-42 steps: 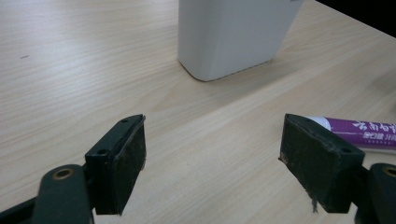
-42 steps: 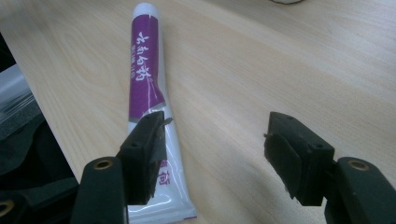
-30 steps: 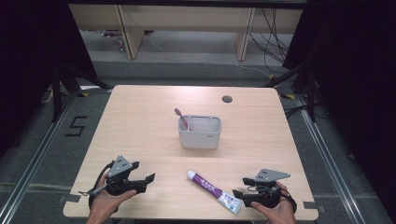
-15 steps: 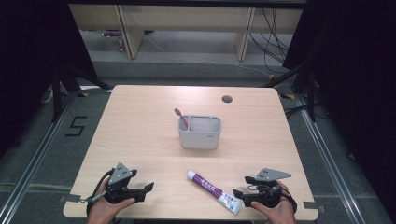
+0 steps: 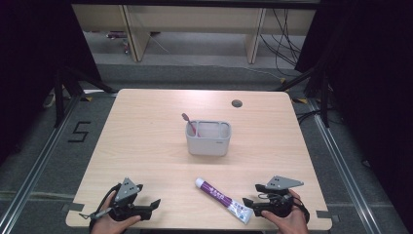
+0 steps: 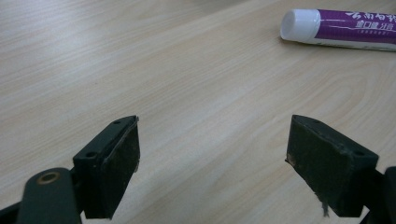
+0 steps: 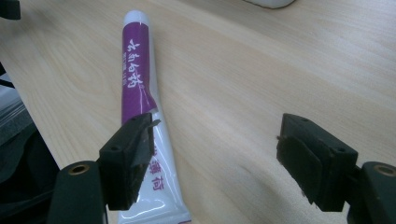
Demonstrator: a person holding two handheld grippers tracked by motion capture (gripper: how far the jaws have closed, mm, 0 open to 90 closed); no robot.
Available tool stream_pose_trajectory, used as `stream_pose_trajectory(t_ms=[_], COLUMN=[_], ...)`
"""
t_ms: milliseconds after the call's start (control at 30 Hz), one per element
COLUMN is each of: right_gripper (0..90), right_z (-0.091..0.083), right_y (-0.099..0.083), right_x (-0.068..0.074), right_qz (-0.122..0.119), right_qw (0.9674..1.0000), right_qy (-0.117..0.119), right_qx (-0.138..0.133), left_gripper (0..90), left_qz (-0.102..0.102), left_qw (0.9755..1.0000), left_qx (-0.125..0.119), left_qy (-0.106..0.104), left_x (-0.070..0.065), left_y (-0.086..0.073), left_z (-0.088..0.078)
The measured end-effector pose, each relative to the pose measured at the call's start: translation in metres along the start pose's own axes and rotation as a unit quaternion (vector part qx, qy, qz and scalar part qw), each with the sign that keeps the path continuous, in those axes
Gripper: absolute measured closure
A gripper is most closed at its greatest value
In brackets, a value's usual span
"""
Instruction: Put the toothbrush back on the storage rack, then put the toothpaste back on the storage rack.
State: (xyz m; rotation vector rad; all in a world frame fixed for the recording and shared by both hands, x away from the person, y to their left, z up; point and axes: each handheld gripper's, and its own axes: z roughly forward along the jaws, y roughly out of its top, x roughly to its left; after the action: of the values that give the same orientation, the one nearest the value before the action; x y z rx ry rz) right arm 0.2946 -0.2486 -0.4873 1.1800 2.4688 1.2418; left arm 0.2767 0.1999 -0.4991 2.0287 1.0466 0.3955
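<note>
both claws sit wide open at the worktop (image 5: 146, 141) near edge, left claw (image 5: 155, 202) and right claw (image 5: 249, 202) empty. nothing seems begun: toothpaste tube (image 5: 224, 200) lies flat beside the right claw, toothbrush (image 5: 191, 125) stands in the grey holder (image 5: 208, 144).

Left gripper (image 5: 152, 204) and right gripper (image 5: 247, 202), jaws wide apart, hand-held low
</note>
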Motion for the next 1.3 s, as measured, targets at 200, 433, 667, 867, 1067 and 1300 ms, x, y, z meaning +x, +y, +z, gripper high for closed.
stream_pose_trajectory(t_ms=[200, 433, 667, 867, 1067, 1300], right_gripper=[28.2, 37.8, 58.7, 77.4, 88.3, 89.7], right_z=[0.000, -0.003, -0.006, -0.004, -0.002, 0.013], right_y=[0.000, 0.002, 0.004, 0.005, 0.003, 0.001], right_x=[0.000, 0.000, 0.007, 0.016, 0.027, 0.040], right_qz=[-0.001, -0.030, -0.049, -0.080, -0.098, -0.126], right_qw=[1.0000, 0.9994, 0.9986, 0.9962, 0.9942, 0.9896], right_qy=[0.000, -0.011, 0.005, 0.019, 0.039, 0.068], right_qx=[0.001, -0.011, -0.020, -0.028, -0.018, 0.017], left_gripper=[16.6, 16.6, 16.6, 16.9, 17.0, 17.1], left_qz=[0.012, 0.017, 0.027, 0.034, 0.037, 0.030], left_qw=[0.9998, 0.9995, 0.9993, 0.9990, 0.9989, 0.9991], left_qx=[0.011, 0.021, 0.023, 0.028, 0.030, 0.031], left_qy=[-0.013, -0.013, -0.009, -0.009, -0.005, 0.001], left_x=[-0.010, -0.014, -0.013, -0.015, -0.012, -0.009], left_y=[-0.005, -0.008, -0.007, -0.007, -0.008, -0.009], left_z=[0.000, 0.003, 0.004, 0.005, 0.006, 0.005])
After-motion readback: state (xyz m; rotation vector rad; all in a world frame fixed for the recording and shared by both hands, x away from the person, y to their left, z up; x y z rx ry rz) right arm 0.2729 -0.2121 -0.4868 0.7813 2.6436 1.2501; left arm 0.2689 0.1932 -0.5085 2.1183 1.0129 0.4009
